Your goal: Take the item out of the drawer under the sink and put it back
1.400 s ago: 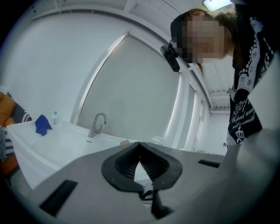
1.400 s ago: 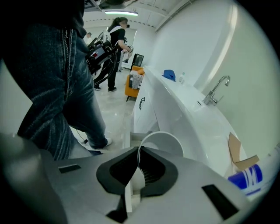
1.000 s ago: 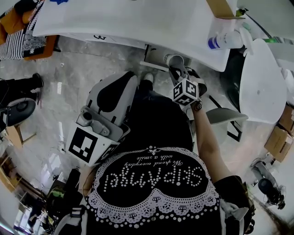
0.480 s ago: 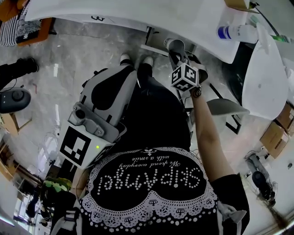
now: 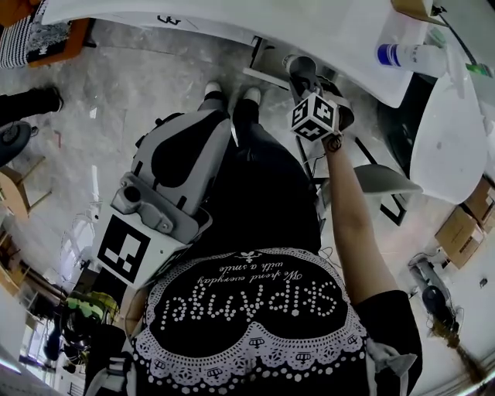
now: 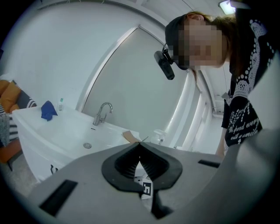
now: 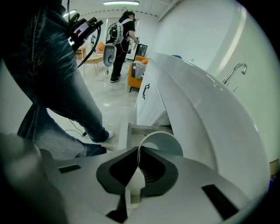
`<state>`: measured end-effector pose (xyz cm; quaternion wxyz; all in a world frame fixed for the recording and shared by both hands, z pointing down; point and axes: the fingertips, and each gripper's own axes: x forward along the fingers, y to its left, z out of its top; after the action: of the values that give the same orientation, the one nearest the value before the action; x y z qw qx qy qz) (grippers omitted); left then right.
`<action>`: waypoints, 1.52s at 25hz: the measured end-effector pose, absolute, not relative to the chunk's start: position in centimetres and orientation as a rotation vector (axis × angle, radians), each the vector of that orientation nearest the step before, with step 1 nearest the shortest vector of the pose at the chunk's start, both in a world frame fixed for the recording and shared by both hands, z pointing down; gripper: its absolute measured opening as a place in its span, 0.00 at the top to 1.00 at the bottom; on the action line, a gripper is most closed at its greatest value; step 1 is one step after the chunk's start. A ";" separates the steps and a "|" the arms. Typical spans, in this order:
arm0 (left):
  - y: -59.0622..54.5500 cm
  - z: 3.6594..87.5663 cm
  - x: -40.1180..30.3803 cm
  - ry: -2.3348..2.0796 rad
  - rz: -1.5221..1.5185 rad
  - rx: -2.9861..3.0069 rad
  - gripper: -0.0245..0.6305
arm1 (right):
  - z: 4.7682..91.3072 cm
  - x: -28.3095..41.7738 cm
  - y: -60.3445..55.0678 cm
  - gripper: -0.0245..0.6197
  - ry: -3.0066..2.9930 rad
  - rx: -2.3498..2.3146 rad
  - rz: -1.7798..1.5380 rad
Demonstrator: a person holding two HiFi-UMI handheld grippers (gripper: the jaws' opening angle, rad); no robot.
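**Right claw** (image 7: 138, 154): pressed onto the rim of a white cup (image 7: 164, 142). We see the thin wall pinched between its pads. The cup's inside shows plain white.

**Cup and drawer:** the cup hangs over the pulled-out drawer (image 7: 131, 128), under the white sink (image 7: 197, 100) with its faucet (image 7: 234, 72). We cannot tell what the drawer holds.

**Left claw** (image 6: 140, 144): tips pressed together with nothing between them. In the head view we see it well apart from the cup.

A white plastic bottle with a blue label (image 5: 408, 56) sits upper right on the white counter (image 5: 340, 23). In the left gripper view, a crumpled blue cloth (image 6: 48, 110) lies at frame left.
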<state>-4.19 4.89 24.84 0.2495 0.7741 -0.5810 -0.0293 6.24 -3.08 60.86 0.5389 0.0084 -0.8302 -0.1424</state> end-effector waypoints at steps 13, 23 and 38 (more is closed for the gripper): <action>5.0 25.5 -4.9 -1.596 -0.083 2.062 0.96 | 63.2 6.3 -4.4 0.92 -1.931 0.009 -0.313; 5.4 26.4 -5.0 -1.595 -0.084 2.022 0.96 | 64.8 5.9 -5.0 0.92 -1.908 -0.014 -0.294; 5.4 27.4 -5.7 -1.610 -0.092 1.968 0.96 | 67.1 5.7 -5.7 0.92 -1.877 -0.029 -0.243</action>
<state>-5.75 5.44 27.35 0.2943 0.7391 -0.6049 -0.0346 5.72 -5.74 67.07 0.5844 -0.0126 -0.8046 -0.1041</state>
